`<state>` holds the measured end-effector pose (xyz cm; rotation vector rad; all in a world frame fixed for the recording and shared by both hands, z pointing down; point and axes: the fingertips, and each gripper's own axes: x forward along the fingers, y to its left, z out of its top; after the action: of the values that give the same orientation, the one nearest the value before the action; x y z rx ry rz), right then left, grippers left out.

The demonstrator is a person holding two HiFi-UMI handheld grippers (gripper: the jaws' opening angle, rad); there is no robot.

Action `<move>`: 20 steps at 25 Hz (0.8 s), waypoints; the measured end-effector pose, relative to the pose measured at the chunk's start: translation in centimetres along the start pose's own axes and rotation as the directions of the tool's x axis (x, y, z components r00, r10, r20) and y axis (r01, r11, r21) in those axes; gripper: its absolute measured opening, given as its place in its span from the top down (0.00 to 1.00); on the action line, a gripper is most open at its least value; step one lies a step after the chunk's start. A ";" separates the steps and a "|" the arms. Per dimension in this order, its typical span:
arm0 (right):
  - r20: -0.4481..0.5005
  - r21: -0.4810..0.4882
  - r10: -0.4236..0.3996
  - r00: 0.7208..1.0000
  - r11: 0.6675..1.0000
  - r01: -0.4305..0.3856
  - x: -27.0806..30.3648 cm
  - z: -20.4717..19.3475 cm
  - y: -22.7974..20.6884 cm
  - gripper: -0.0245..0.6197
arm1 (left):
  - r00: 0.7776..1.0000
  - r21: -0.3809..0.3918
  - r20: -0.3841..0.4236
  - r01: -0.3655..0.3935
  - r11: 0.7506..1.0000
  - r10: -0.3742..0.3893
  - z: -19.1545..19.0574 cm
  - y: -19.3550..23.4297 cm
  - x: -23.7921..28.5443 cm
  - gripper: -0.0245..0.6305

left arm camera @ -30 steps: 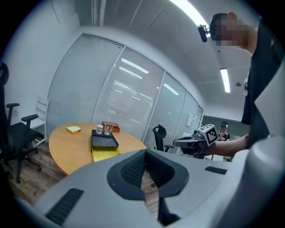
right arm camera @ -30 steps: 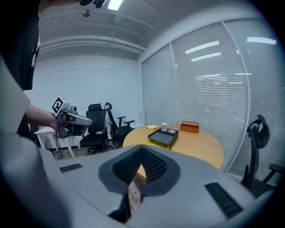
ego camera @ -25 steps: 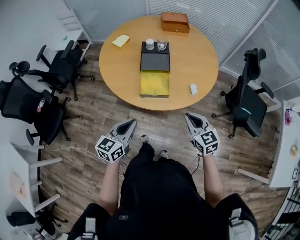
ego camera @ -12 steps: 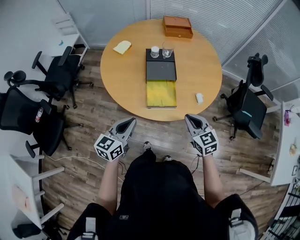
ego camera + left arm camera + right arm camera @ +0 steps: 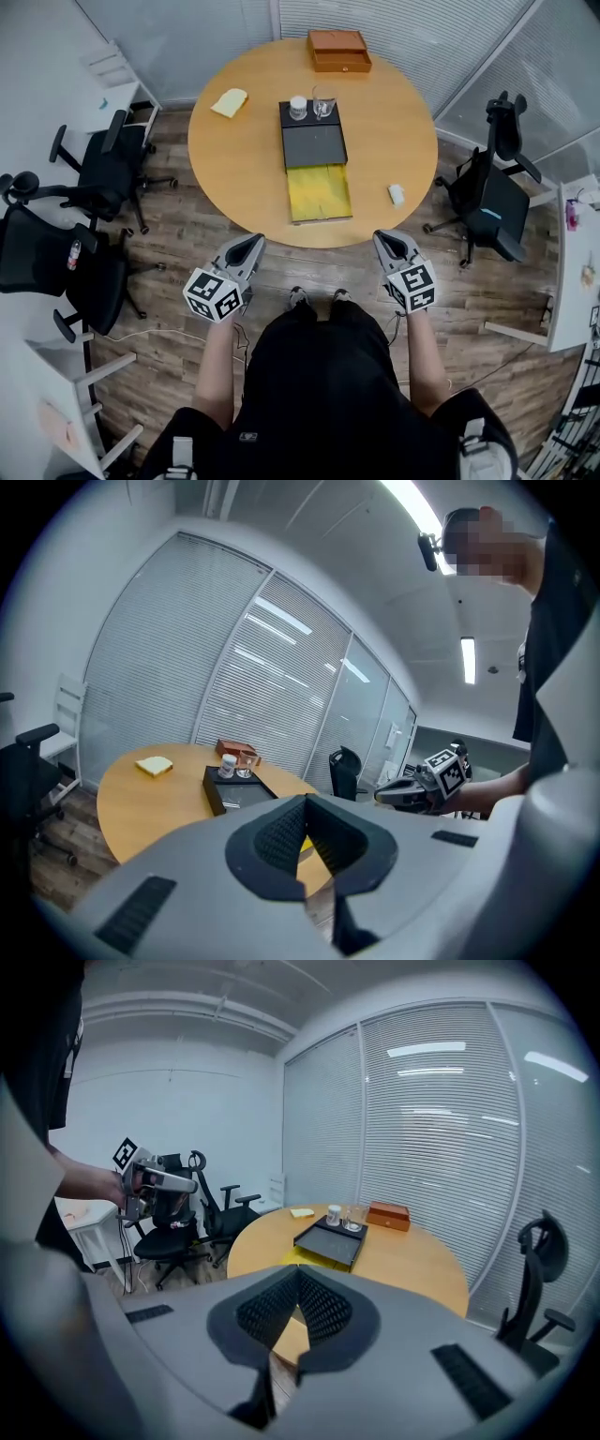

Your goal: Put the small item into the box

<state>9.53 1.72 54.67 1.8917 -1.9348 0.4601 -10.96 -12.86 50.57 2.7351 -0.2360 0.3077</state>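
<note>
A small white item [image 5: 397,194] lies near the right edge of the round wooden table [image 5: 244,159]. An orange-brown wooden box [image 5: 338,50] [image 5: 388,1215] sits shut at the table's far side. At the centre is a black tray-like box [image 5: 313,145] [image 5: 239,794], with a yellow sheet [image 5: 319,192] in front of it. My left gripper [image 5: 246,251] [image 5: 305,803] and right gripper [image 5: 392,246] [image 5: 298,1274] hover over the floor just short of the table's near edge. Both are shut and empty. The right one is nearer the white item.
A white jar [image 5: 298,108] and a glass [image 5: 322,103] stand at the black tray's far end. A pale yellow pad [image 5: 230,101] lies at the table's left. Black office chairs stand at the left [image 5: 103,169] and right [image 5: 492,202]. White desks flank the room.
The person has stepped closer to the table, so both grippers now sit nearer its front edge. Both stay shut and empty.
</note>
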 end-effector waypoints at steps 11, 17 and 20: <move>-0.059 -0.018 0.016 0.998 1.000 -0.017 2.8 -1.7 -4.5 0.95 | 0.998 -0.026 -0.008 -0.055 0.998 0.055 0.3 1.0 2.0 0.95; -0.211 -0.097 0.043 0.977 0.993 -0.064 4.7 -6.3 -9.0 0.95 | 0.995 -0.038 0.014 -0.097 0.995 0.097 1.8 0.4 5.5 0.95; -0.258 -0.086 0.064 0.964 0.992 -0.089 6.2 -8.4 -10.8 0.95 | 0.992 -0.040 0.018 -0.123 0.992 0.124 2.2 0.4 6.6 0.95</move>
<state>20.70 0.15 64.64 1.6145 -1.8296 0.5913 -4.33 -14.92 50.33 2.6917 -0.4140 0.3059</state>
